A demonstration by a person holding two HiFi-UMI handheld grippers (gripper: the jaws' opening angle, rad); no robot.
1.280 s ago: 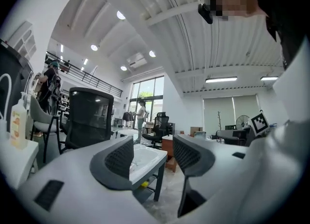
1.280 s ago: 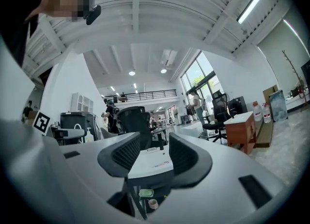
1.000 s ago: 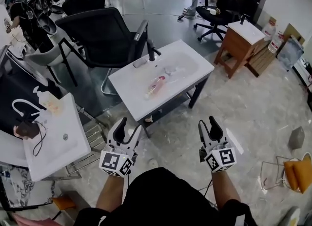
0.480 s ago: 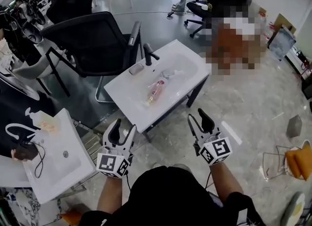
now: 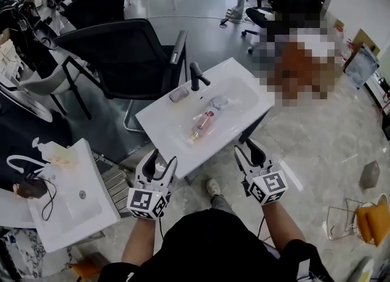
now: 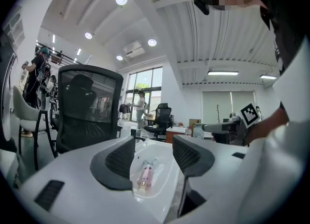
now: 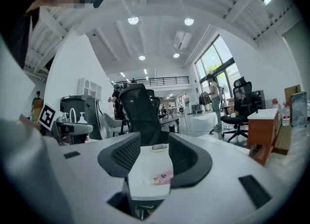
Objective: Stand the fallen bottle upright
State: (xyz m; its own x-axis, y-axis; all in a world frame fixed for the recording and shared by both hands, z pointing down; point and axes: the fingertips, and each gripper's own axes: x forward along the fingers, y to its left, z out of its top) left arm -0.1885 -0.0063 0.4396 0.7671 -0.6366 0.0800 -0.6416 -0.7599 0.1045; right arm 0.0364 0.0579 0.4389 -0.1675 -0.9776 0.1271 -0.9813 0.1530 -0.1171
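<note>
A pink bottle with a gold cap lies on its side in the basin of a white sink unit. It also shows in the left gripper view as the pink bottle and in the right gripper view as the pink bottle. My left gripper hovers just short of the unit's near edge, open and empty. My right gripper is at the unit's near right corner, also open and empty. Both grippers point level towards the sink: left gripper, right gripper.
A black tap and a grey soap bar sit at the sink's far side. A black office chair stands behind it. A second white sink with a soap dispenser is at the left. My shoe shows on the tiled floor below.
Both grippers have moved forward towards the sink unit, which now sits closer. Their jaws stay the same width.
</note>
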